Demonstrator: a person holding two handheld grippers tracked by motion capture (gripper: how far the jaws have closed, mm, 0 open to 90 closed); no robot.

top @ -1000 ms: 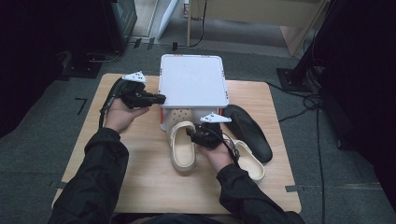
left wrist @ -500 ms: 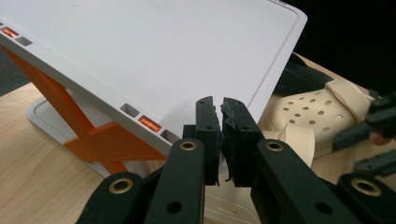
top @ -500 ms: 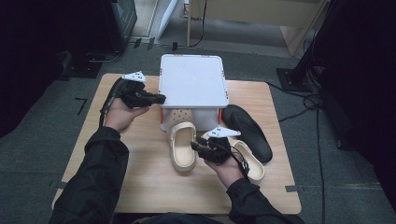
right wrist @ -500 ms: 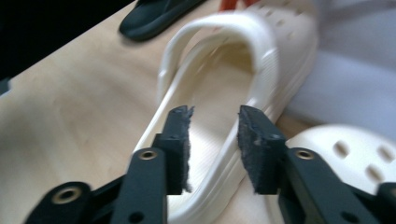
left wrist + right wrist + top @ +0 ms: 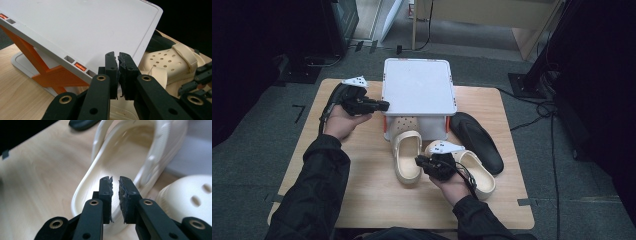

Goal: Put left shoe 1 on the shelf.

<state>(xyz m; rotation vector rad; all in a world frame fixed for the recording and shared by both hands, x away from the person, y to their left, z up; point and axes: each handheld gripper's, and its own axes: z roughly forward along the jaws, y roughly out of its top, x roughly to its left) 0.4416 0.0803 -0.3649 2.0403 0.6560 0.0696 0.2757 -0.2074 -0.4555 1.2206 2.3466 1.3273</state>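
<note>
Go for the side wall of the cream clog (image 5: 406, 162), lower middle of the high view, on the counter (image 5: 362, 200) just below the white box (image 5: 419, 92). Bite well over the rim, not just the lip, then lift level. Seeing the right tongs (image 5: 115, 195) just closing to a thin slit at that rim; can't tell if pinching yet. Leave the left tongs (image 5: 118, 72) clenched on nothing beside the box lid.

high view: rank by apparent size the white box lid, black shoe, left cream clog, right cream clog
1. white box lid
2. black shoe
3. left cream clog and right cream clog: look alike; a hand partly covers the right one, so unranked.
</note>
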